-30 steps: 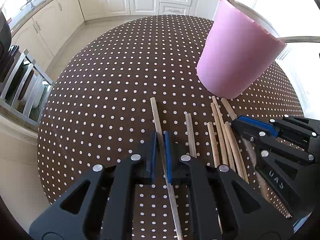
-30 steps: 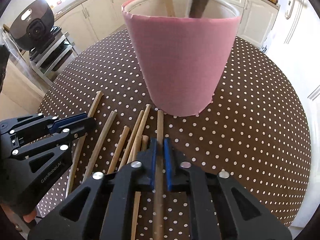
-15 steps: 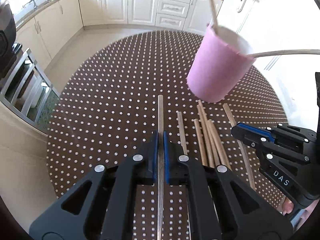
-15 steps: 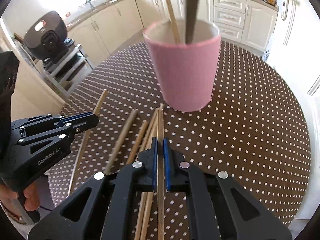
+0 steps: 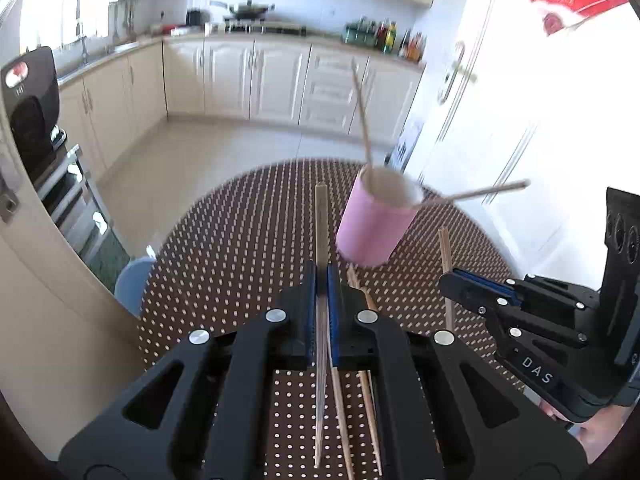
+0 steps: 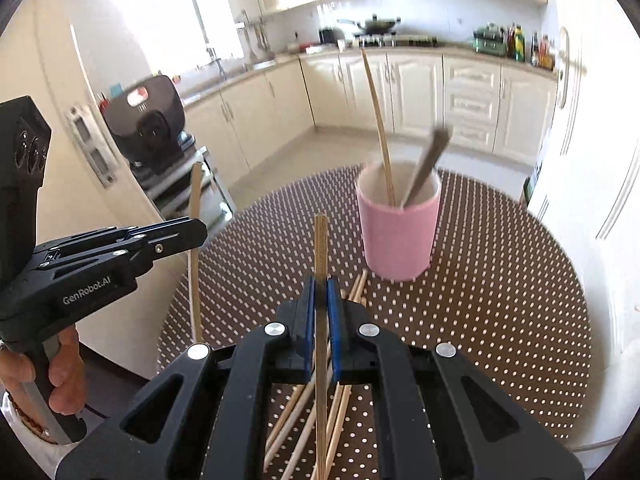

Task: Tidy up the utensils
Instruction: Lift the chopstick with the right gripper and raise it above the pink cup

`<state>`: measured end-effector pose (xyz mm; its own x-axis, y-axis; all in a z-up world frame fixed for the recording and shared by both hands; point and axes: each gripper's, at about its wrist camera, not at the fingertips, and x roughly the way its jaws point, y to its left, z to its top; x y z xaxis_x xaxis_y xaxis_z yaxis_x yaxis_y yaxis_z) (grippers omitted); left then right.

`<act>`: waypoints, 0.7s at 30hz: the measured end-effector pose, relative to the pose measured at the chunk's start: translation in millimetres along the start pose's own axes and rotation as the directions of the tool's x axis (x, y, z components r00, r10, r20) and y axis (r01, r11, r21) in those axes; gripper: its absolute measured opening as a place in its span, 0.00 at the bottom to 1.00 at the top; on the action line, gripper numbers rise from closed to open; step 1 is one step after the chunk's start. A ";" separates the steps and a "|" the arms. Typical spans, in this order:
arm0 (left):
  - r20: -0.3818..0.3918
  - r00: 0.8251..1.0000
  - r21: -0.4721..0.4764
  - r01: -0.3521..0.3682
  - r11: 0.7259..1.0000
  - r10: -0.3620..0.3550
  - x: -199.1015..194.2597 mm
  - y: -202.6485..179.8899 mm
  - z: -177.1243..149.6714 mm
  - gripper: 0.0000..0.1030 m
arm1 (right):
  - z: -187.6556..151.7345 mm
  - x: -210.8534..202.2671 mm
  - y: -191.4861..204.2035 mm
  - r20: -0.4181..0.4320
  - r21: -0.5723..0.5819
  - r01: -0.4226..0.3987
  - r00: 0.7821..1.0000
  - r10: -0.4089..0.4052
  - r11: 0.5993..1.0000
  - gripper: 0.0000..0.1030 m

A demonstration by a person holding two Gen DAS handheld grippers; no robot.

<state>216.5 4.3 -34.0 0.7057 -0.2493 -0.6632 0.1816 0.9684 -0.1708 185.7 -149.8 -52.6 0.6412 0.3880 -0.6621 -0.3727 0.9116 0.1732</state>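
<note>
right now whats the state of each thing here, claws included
left claw: shut on a chopstick
left claw's chopstick: lifted clear of the table
right claw: shut on a chopstick
right claw's chopstick: lifted clear of the table
pink cup: upright, holding two utensils that lean on its rim
loose chopsticks: lying flat on the table in front of the cup

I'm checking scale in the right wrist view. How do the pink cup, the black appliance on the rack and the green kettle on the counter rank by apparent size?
1. Pink cup, largest.
2. Black appliance, slightly smaller; it stands farther off, so true size is unsure.
3. Green kettle, smallest, and farthest.
</note>
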 end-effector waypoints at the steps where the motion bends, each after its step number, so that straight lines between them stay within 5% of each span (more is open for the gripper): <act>1: 0.018 1.000 0.004 0.001 1.000 -0.001 -6.5 -0.9 2.6 0.06 | 0.3 -3.5 0.7 0.017 -0.004 0.003 1.000 -0.003 1.000 0.05; 7: 0.142 0.989 0.008 0.027 1.000 -0.028 -43.5 -12.9 7.5 0.06 | 4.6 -41.5 7.6 0.178 -0.016 0.003 0.984 0.000 1.000 0.05; 15: 0.236 0.970 0.004 0.066 0.998 -0.065 -65.5 -19.3 12.5 0.06 | 2.9 -79.3 10.1 0.390 -0.039 0.063 0.920 -0.043 0.997 0.05; 21: 0.336 0.938 -0.023 0.096 0.995 -0.082 -81.4 -22.1 20.0 0.06 | 1.9 -100.8 4.0 0.500 -0.023 0.122 0.861 -0.094 0.992 0.05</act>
<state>168.8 3.2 38.3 0.8772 -0.3136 -0.3635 0.2322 0.9399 -0.2505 120.9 -185.0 16.2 0.9225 0.3162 -0.2212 -0.3074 0.9487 0.0744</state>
